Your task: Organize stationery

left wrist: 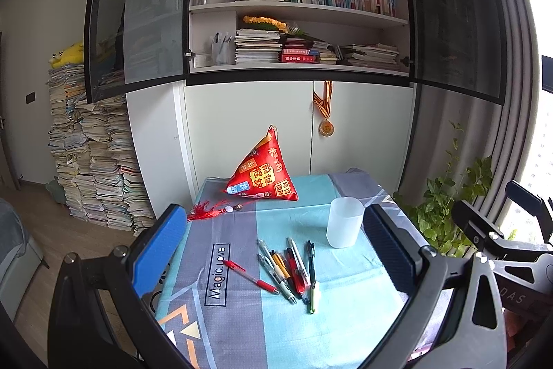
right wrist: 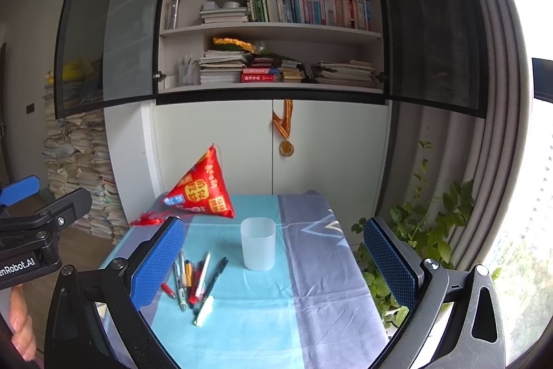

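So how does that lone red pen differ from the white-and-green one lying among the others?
The red pen lies alone on the grey stripe of the cloth, apart from the pile; the white-and-green pen lies at the pile's edge on the turquoise stripe. The red pen is slim and red all over; the white-and-green pen looks thicker and pale. Both lie flat, outside the cup.

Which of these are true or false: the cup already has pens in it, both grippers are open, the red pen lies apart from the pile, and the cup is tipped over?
1. The cup holds pens. False: it looks empty; the pens lie on the tablecloth.
2. The left gripper and right gripper are open. True.
3. The red pen lies apart from the pile. True.
4. The cup is tipped over. False: it stands upright.
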`<action>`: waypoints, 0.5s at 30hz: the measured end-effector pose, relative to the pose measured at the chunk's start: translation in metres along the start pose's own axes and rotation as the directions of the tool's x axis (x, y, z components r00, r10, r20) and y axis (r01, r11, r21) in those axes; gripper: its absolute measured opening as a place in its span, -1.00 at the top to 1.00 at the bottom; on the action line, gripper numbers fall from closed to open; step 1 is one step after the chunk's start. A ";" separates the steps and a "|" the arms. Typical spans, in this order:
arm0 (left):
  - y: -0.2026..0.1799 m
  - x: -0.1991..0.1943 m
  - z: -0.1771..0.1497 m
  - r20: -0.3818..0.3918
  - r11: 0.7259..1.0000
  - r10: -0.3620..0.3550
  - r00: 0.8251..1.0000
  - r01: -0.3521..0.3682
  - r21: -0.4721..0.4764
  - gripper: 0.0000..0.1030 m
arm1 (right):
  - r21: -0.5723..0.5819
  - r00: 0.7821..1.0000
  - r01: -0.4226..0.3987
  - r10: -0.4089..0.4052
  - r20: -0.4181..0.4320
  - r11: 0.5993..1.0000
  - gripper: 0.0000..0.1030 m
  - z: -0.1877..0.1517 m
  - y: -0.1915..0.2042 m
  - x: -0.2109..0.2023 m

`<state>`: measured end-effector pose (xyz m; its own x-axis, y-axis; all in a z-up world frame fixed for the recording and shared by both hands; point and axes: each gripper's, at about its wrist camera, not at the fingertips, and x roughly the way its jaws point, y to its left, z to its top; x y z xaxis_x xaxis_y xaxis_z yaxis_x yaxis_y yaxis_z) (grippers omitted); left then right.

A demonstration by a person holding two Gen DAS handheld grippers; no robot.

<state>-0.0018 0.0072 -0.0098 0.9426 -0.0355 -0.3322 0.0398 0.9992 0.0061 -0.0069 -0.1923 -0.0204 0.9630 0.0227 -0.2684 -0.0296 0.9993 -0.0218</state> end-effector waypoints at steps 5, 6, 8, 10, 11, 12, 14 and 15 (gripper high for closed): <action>0.001 0.003 0.000 -0.009 1.000 0.000 1.000 0.000 0.000 -0.98 | 0.001 1.000 -0.001 0.001 -0.001 1.000 -1.00 -0.001 -0.001 0.001; 0.001 0.004 0.000 -0.011 1.000 -0.001 1.000 0.001 0.000 -0.98 | 0.002 1.000 -0.001 0.001 -0.001 1.000 -1.00 -0.001 0.000 0.002; 0.001 0.005 -0.001 -0.013 1.000 -0.003 1.000 0.003 -0.002 -0.98 | 0.001 1.000 -0.001 0.001 0.000 1.000 -1.00 -0.001 0.000 0.002; 0.001 0.006 -0.001 -0.013 1.000 -0.002 1.000 0.002 -0.003 -0.98 | 0.001 1.000 -0.002 0.002 -0.001 1.000 -1.00 -0.002 0.001 0.002; 0.001 0.006 -0.001 -0.013 1.000 -0.002 1.000 0.002 -0.002 -0.98 | 0.001 1.000 -0.002 0.002 -0.001 1.000 -1.00 -0.002 0.000 0.002; 0.001 0.006 -0.001 -0.014 1.000 -0.003 1.000 0.003 -0.002 -0.98 | 0.000 1.000 -0.003 0.003 -0.001 1.000 -1.00 -0.003 0.001 0.003; 0.001 0.006 -0.001 -0.015 1.000 -0.002 1.000 0.002 -0.002 -0.98 | 0.001 1.000 -0.002 0.002 0.000 1.000 -1.00 -0.002 0.001 0.003; 0.001 0.007 -0.001 -0.017 1.000 -0.002 1.000 0.002 -0.002 -0.98 | 0.001 1.000 -0.002 0.002 -0.002 1.000 -1.00 -0.002 0.001 0.003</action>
<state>0.0045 0.0079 -0.0136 0.9366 -0.0373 -0.3485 0.0412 0.9991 0.0038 -0.0044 -0.1913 -0.0234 0.9625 0.0251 -0.2702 -0.0317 0.9993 -0.0202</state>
